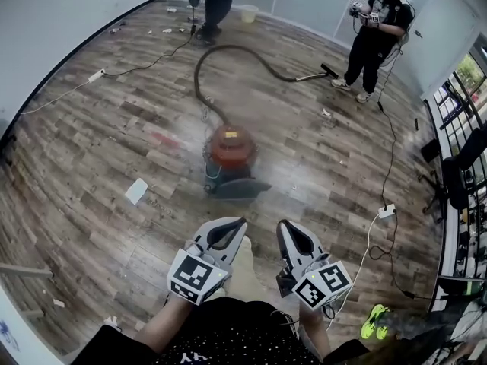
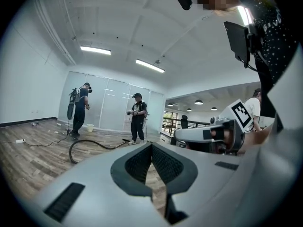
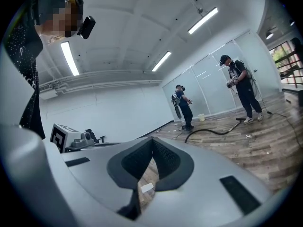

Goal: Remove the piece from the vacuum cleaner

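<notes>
Currently we hold both tools low in front of us, and neither has anything. The grey left gripper (image 1: 239, 223) has its dark ribbed pads (image 2: 138, 164) pressed together on nothing but air, and the grey right gripper (image 1: 283, 225) is closed and empty in the same way.

The red-orange canister vacuum cleaner (image 1: 230, 146) stands upright on the wood-plank floor (image 1: 99, 143) straight ahead, well apart from both tips. It sits slightly to our left of centre, so the left gripper lies more nearly in line with it and is, we judge, the nearer one.

Its black hose (image 1: 195, 74) leaves the canister's far side, loops away, then runs right to a nozzle (image 1: 329, 70) near a person in black (image 1: 377, 36). A grey part (image 1: 242, 189) juts from the base toward us; we cannot tell which piece is meant.

The canister is closed and its contents are hidden. A pale bucket (image 1: 249, 12) by the far wall is too distant to see into.
</notes>
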